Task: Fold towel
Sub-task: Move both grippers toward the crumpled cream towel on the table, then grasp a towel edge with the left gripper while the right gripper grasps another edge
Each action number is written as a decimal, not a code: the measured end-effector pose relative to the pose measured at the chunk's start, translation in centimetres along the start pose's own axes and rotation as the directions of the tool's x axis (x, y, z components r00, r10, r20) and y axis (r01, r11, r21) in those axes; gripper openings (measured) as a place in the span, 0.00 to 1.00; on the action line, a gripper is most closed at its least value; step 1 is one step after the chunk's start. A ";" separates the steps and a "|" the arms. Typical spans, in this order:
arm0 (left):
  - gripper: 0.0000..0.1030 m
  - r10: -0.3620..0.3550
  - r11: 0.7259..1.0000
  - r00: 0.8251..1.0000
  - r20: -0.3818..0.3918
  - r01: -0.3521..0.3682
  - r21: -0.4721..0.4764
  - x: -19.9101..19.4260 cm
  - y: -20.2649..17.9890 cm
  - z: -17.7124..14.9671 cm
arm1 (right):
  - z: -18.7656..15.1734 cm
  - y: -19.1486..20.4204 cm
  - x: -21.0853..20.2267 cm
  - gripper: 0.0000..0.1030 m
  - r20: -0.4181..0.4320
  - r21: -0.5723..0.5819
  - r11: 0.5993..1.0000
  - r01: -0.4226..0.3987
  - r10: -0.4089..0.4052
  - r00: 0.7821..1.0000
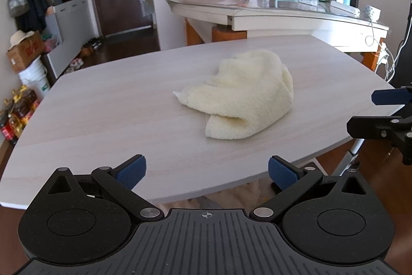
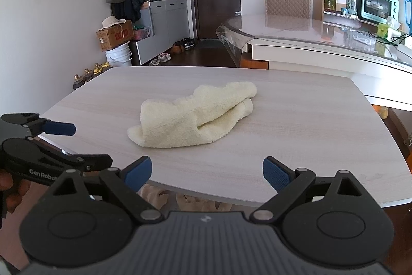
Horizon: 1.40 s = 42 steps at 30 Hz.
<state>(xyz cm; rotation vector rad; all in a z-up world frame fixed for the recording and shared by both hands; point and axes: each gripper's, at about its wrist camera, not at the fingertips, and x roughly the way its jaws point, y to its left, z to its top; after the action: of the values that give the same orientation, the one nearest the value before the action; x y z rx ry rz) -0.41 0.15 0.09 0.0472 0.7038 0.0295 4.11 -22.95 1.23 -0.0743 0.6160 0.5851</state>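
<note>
With both left tongs (image 1: 207, 173) and right tongs (image 2: 207, 172) spread wide and empty, reach ahead, pinch separate towel (image 2: 195, 117) corners, spread flat on surface (image 2: 309, 133).

Crumpled towel (image 2: 195, 117) on table (image 2: 309, 135); right tongs (image 2: 207, 173) agape, empty.

Both wrist views face the table (image 1: 103, 105) from its near edge — sharing the towel (image 2: 195, 117).

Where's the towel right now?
The cream towel lies crumpled near the middle of the wooden table, ahead of both open grippers, touching neither.
</note>
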 end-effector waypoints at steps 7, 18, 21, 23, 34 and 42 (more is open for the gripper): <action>1.00 -0.044 0.999 0.998 0.035 0.043 0.009 1.6 1.5 2.1 | 0.8 -0.5 1.3 0.92 -0.012 -0.002 1.000 0.004 -0.004 1.000; 0.91 -0.136 0.988 0.991 0.008 0.135 0.071 7.0 3.2 6.7 | 5.0 -2.7 6.1 0.92 0.017 -0.054 0.998 -0.008 0.009 1.000; 0.64 -0.150 0.984 0.988 -0.026 0.151 0.090 8.7 3.6 7.4 | 6.7 -3.9 8.1 0.92 0.027 -0.074 0.997 -0.008 0.010 1.000; 0.64 -0.158 0.982 0.986 -0.048 0.162 0.099 9.6 3.8 7.6 | 7.8 -4.6 9.7 0.92 0.027 -0.078 0.997 -0.019 0.021 0.999; 0.27 -0.241 0.964 0.966 -0.092 0.249 0.095 11.9 4.8 7.1 | 10.8 -6.3 17.4 0.76 -0.062 -0.101 0.992 -0.073 0.066 0.996; 0.11 -0.281 0.952 0.958 -0.061 0.286 0.107 11.4 4.9 7.5 | 10.8 -6.8 20.0 0.14 -0.124 -0.062 0.994 -0.088 0.080 0.989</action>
<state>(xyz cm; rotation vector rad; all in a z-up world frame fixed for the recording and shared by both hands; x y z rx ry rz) 13.04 5.25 -1.31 0.0552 0.7517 -0.2865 26.65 -16.22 -1.92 -0.1485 0.7198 0.6870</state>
